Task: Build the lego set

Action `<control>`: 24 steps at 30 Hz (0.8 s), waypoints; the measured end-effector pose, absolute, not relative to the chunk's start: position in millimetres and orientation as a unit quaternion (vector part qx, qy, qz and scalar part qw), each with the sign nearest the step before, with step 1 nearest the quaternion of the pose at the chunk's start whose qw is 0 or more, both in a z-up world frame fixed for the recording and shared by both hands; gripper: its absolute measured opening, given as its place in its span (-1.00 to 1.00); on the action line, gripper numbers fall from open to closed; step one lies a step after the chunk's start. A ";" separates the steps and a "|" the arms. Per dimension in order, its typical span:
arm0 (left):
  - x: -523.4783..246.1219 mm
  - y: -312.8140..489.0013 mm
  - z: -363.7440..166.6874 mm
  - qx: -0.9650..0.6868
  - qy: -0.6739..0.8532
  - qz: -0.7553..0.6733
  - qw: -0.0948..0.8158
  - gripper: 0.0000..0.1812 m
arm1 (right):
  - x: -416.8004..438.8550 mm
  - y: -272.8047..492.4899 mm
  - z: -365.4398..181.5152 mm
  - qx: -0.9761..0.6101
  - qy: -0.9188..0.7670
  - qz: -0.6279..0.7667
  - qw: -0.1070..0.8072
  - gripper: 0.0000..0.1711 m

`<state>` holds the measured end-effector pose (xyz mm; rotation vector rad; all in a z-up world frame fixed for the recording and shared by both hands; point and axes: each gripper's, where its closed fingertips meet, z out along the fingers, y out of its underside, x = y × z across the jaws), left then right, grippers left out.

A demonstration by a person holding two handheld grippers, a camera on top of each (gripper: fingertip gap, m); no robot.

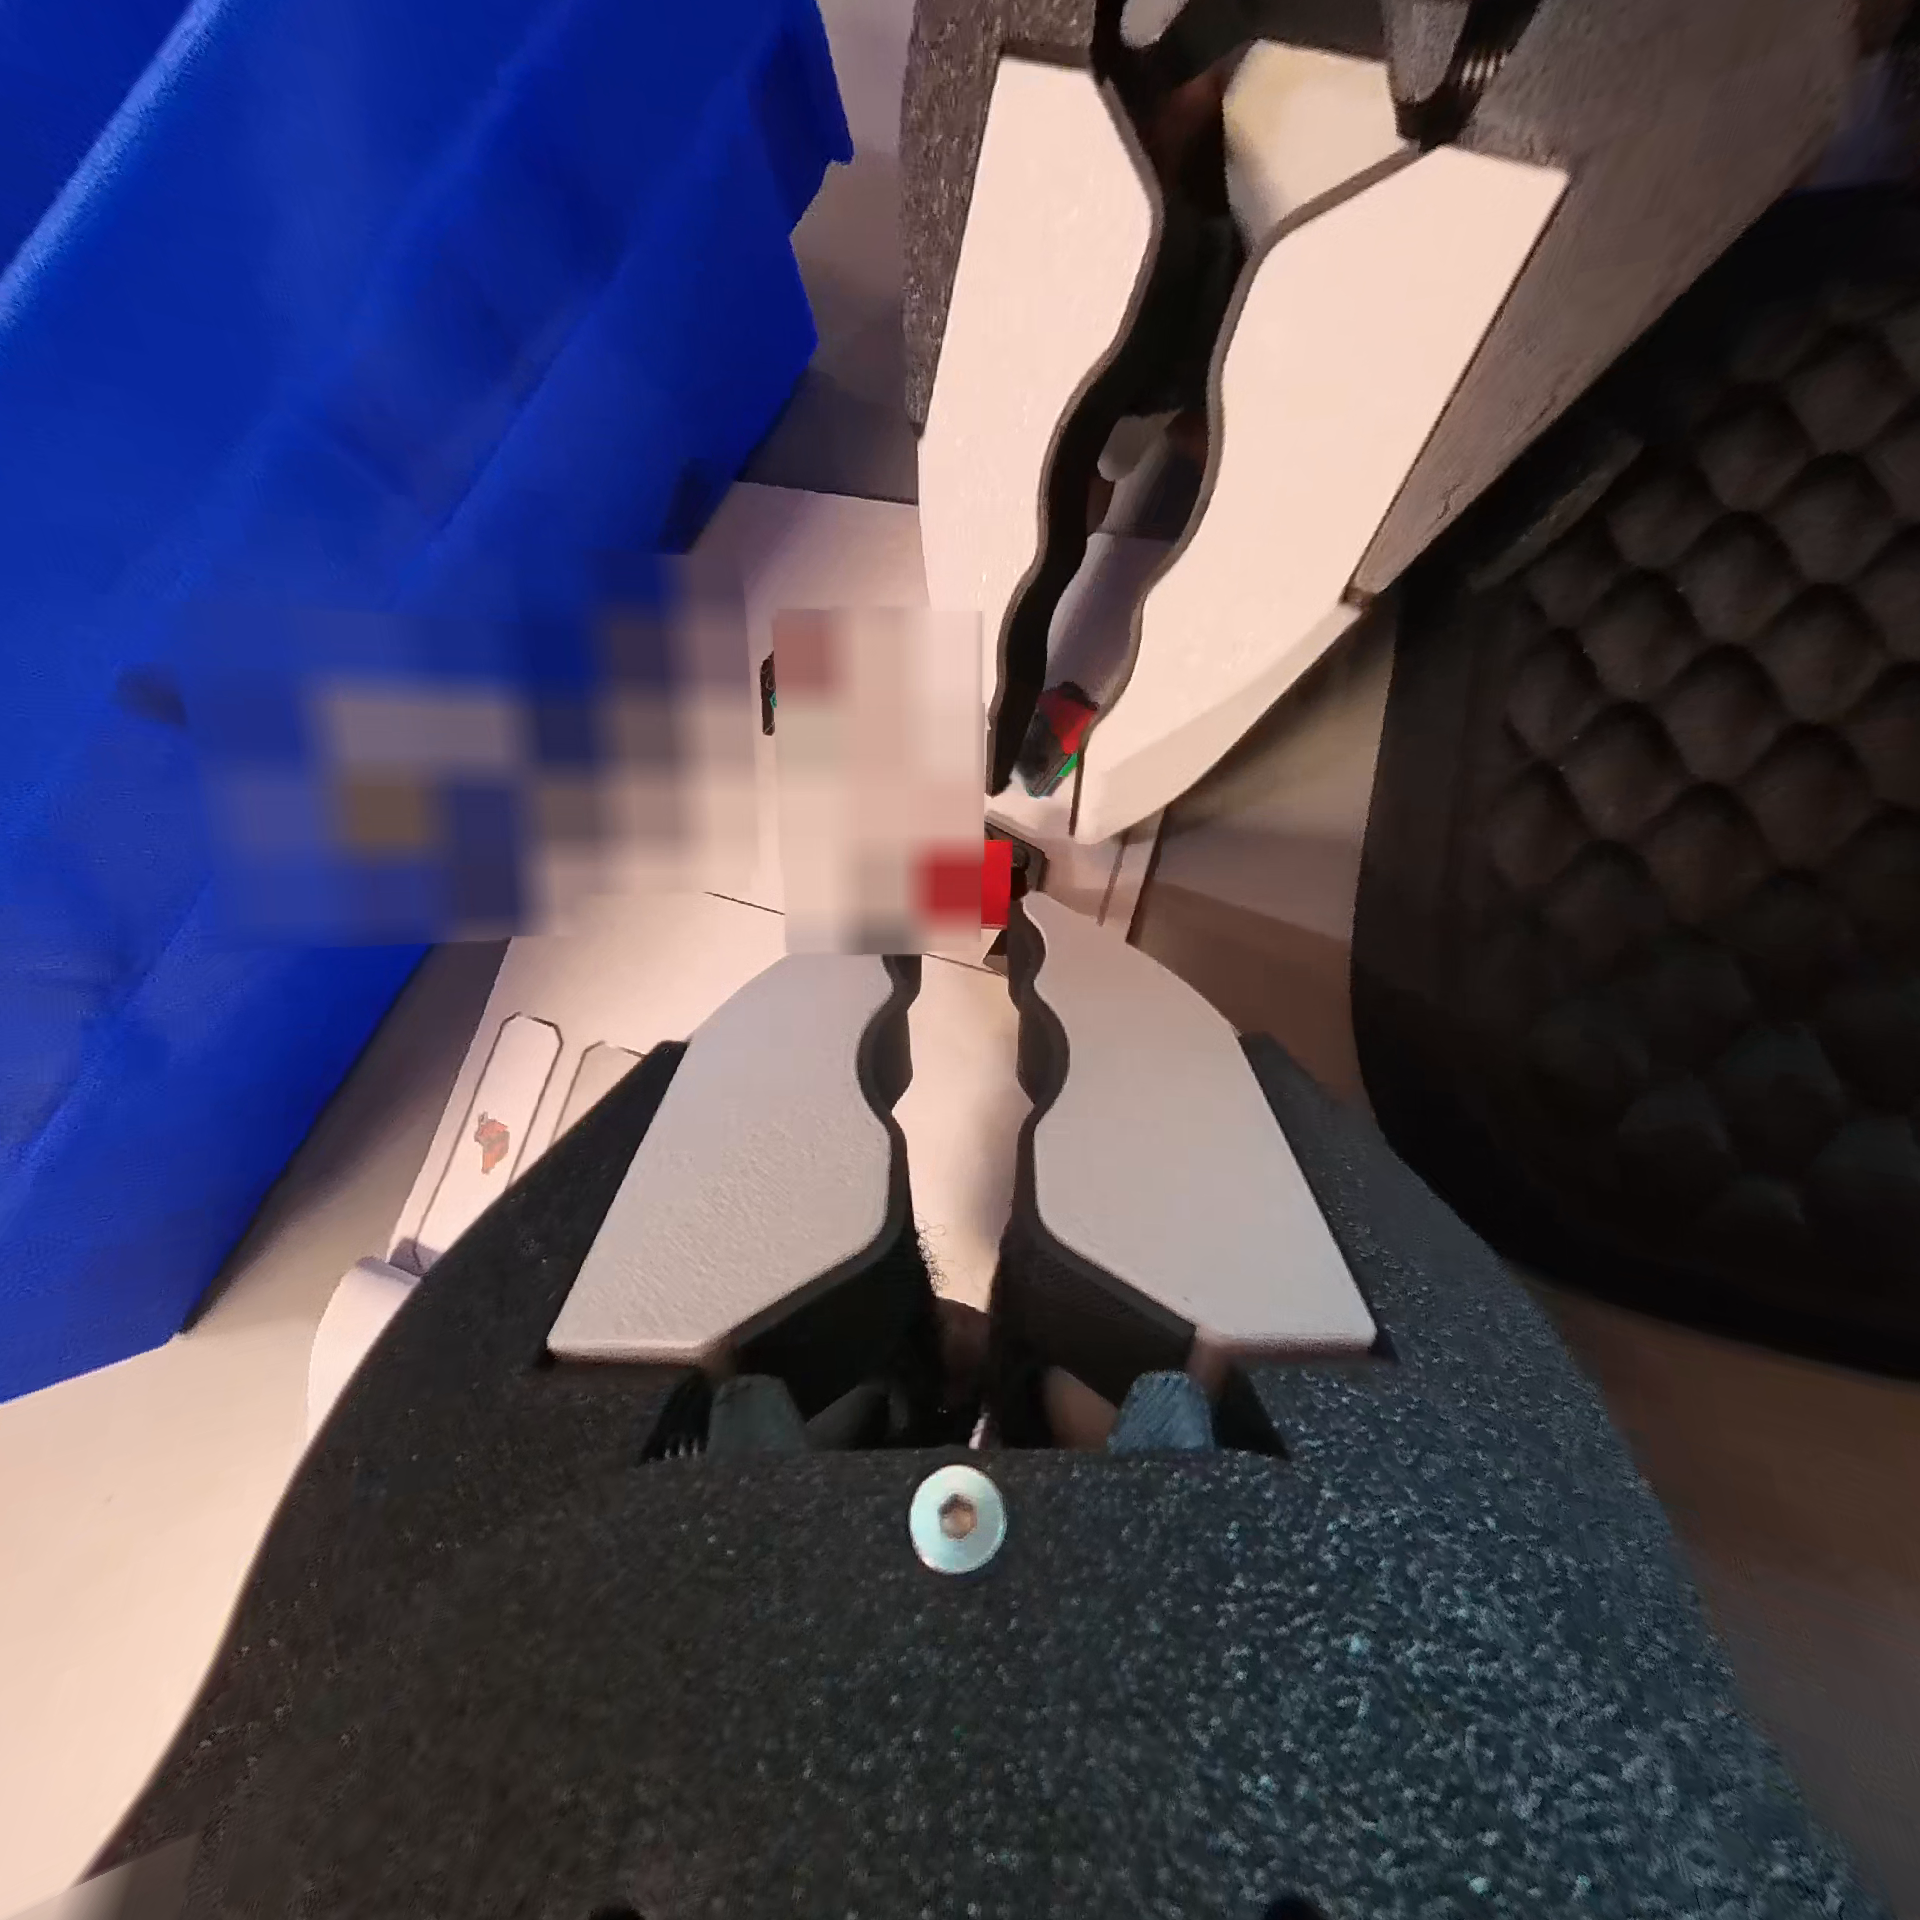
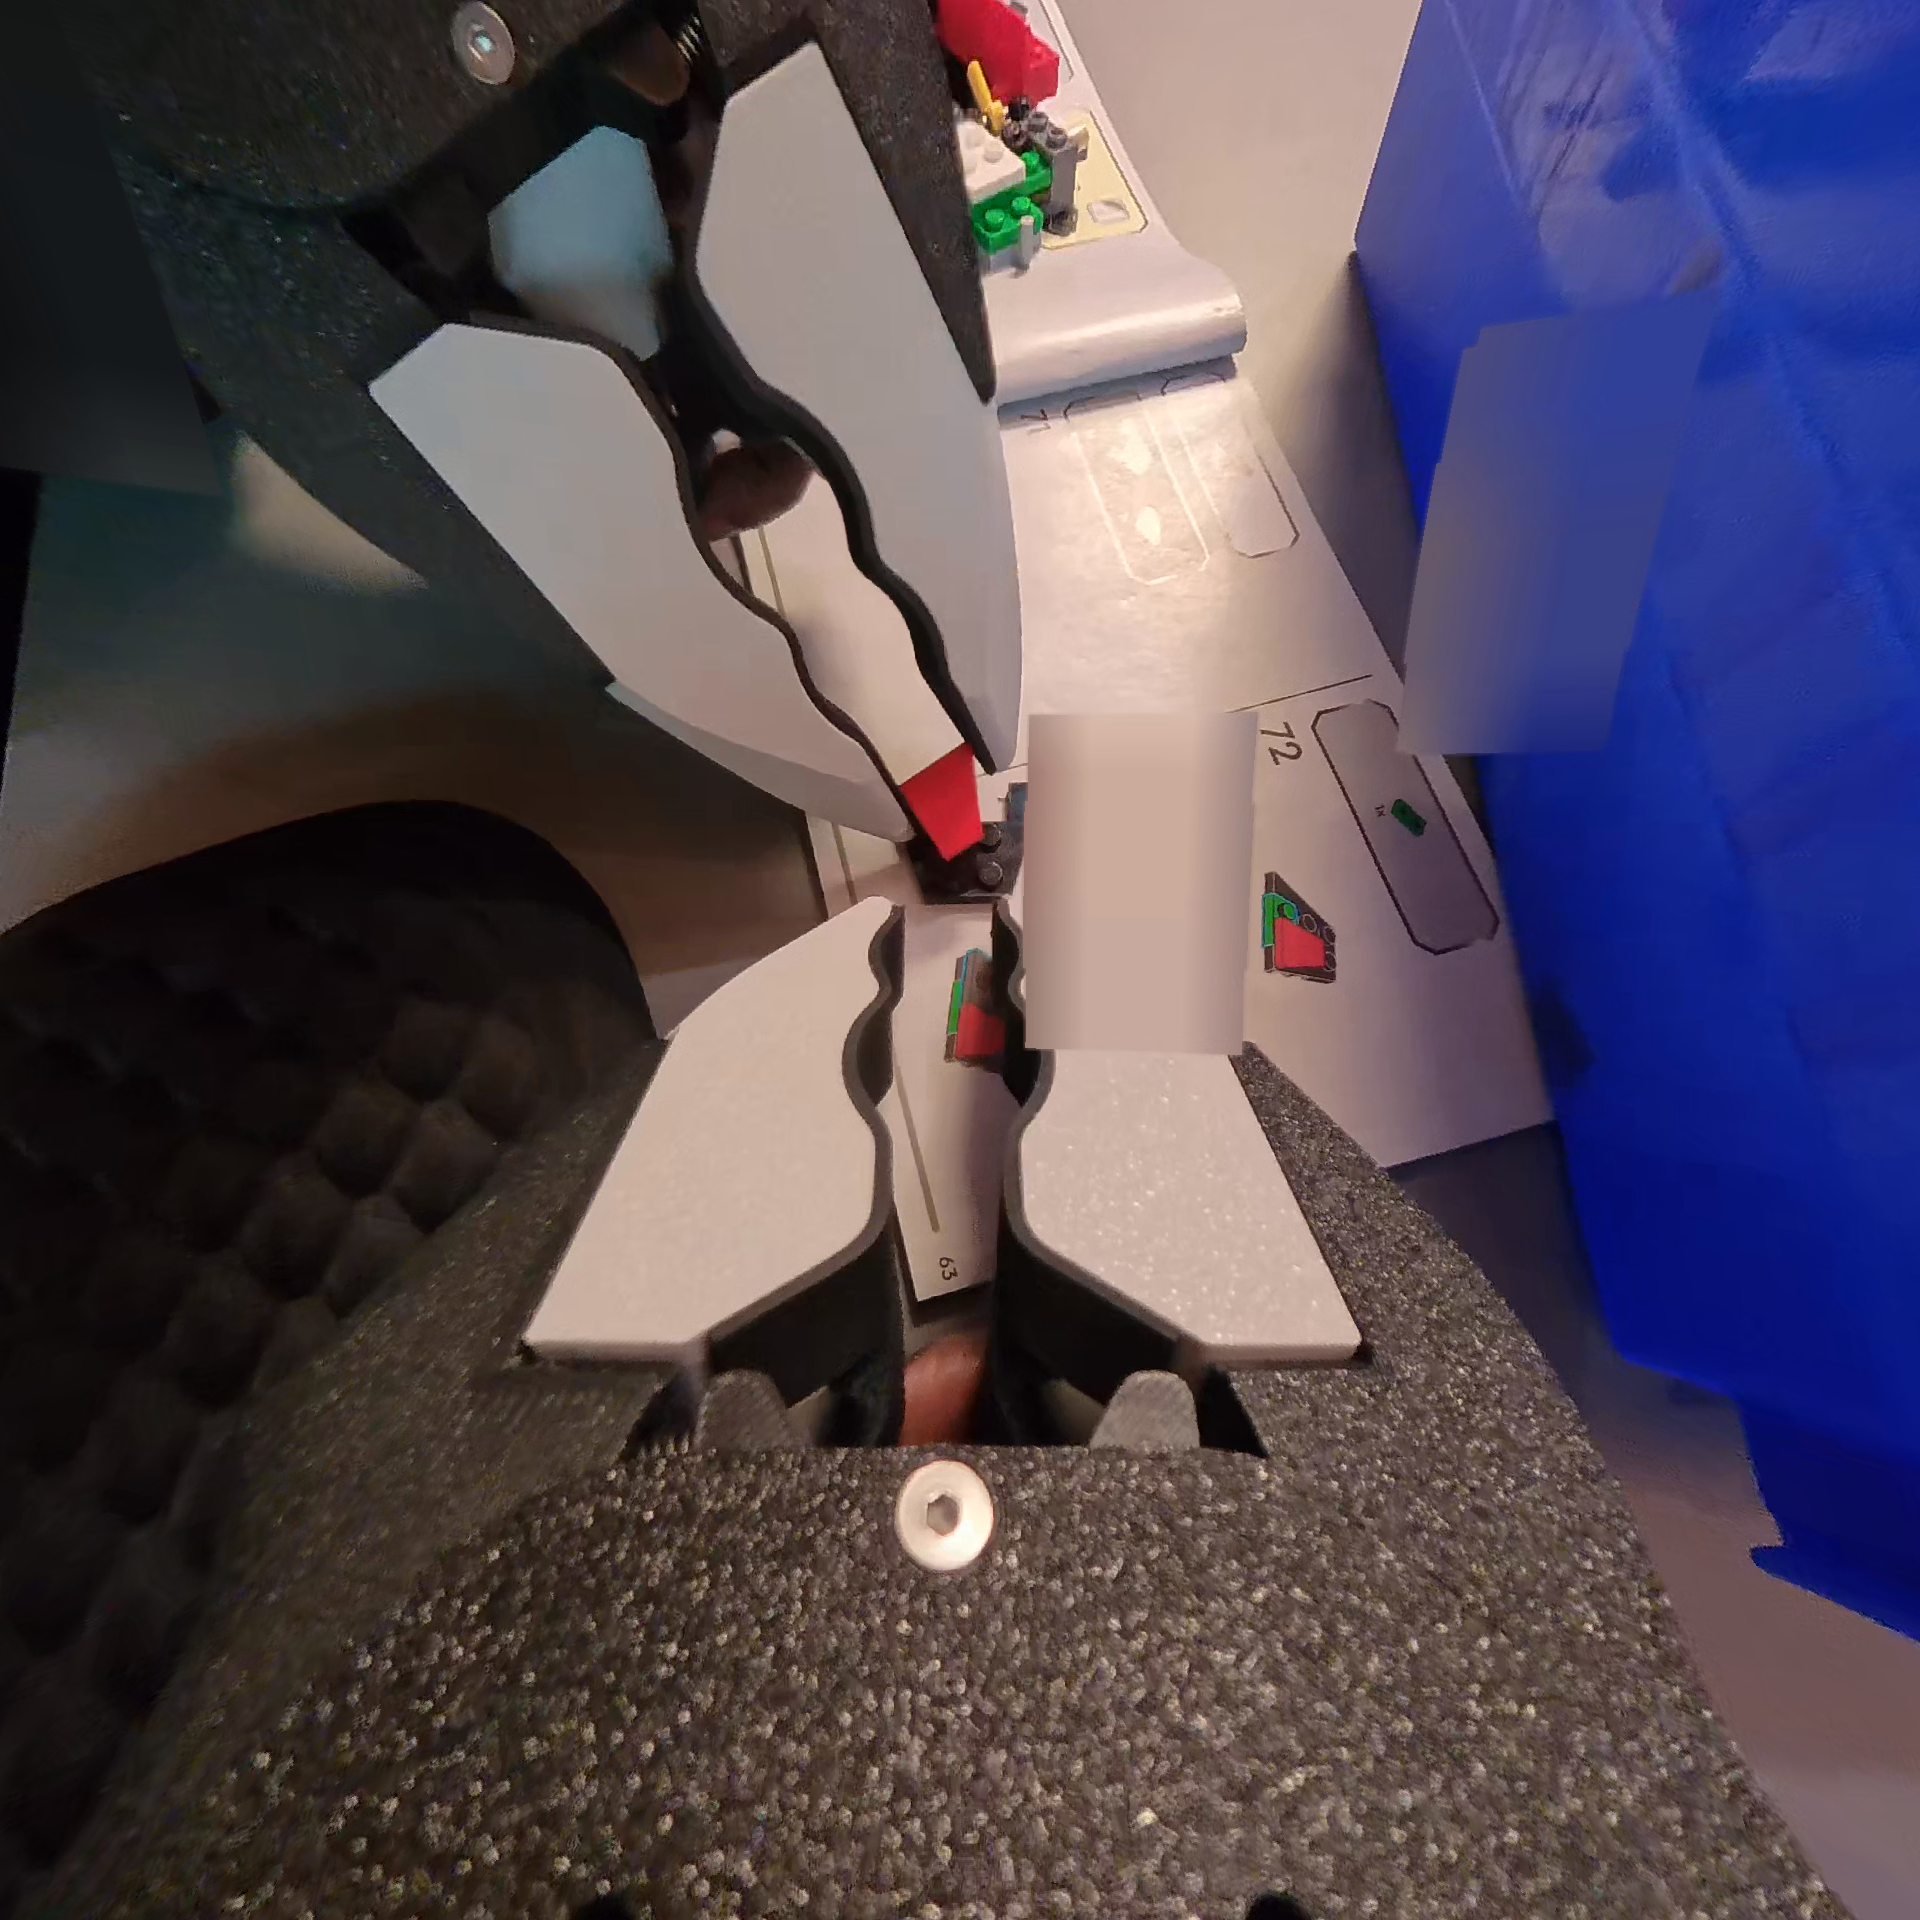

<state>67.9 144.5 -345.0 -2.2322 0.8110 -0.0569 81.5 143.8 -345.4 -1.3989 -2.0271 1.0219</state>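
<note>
My left gripper point(image 1: 961, 940) is shut on a small flat red piece point(image 1: 995, 883), partly hidden by a mosaic patch. In the right wrist view the left gripper point(image 2: 943, 800) comes in from the upper left with the red piece point(image 2: 940, 808) sticking out of its tips. My right gripper point(image 2: 948, 912) is shut on a small black studded plate point(image 2: 971, 868). The red piece's lower end touches the black plate's studs. In the left wrist view the right gripper point(image 1: 1039, 805) reaches down from above, tips meeting the black plate point(image 1: 1023, 862).
An open instruction booklet point(image 2: 1143, 582) lies under both grippers. A blue bin point(image 1: 364, 520) stands beside it, also in the right wrist view point(image 2: 1714, 935). A partly built model point(image 2: 1013, 166) in red, green and grey sits on the booklet's far end. A black quilted pad point(image 1: 1662, 779) lies opposite. Only a small space, under 4 cm, lies between the two pairs of fingers.
</note>
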 end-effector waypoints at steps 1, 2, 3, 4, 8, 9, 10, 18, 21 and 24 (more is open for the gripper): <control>68.2 144.0 -344.3 -0.870 0.324 -0.028 0.371 -0.83 | 80.9 144.3 -343.6 -0.508 -0.737 0.376 0.239 -0.82; 69.1 143.1 -343.4 -0.867 0.334 -0.035 0.369 -0.83 | 80.5 144.1 -341.6 -0.505 -0.736 0.380 0.243 -0.82; 69.7 143.0 -341.7 -0.864 0.341 -0.042 0.369 -0.83 | 80.0 143.3 -339.7 -0.500 -0.736 0.384 0.245 -0.82; 70.4 142.8 -339.6 -0.861 0.346 -0.051 0.370 -0.83 | 79.3 142.4 -337.8 -0.495 -0.738 0.386 0.248 -0.83; 74.0 139.7 -333.6 -0.852 0.358 -0.082 0.372 -0.83 | 76.3 136.1 -330.9 -0.460 -0.756 0.390 0.252 -0.83; 74.0 138.9 -333.5 -0.851 0.360 -0.083 0.373 -0.83 | 75.5 135.8 -329.1 -0.453 -0.761 0.389 0.254 -0.83; 74.2 138.1 -333.6 -0.850 0.361 -0.082 0.375 -0.83 | 75.1 134.7 -327.2 -0.445 -0.765 0.390 0.253 -0.83; 75.3 135.7 -333.4 -0.844 0.371 -0.077 0.379 -0.83 | 74.2 128.9 -326.3 -0.404 -0.797 0.377 0.242 -0.88; 75.9 135.6 -334.3 -0.843 0.367 -0.086 0.384 -0.83 | 74.8 129.0 -326.9 -0.411 -0.793 0.381 0.239 -0.87; 76.3 135.7 -335.1 -0.841 0.370 -0.086 0.384 -0.83 | 75.4 129.1 -328.2 -0.414 -0.793 0.379 0.235 -0.88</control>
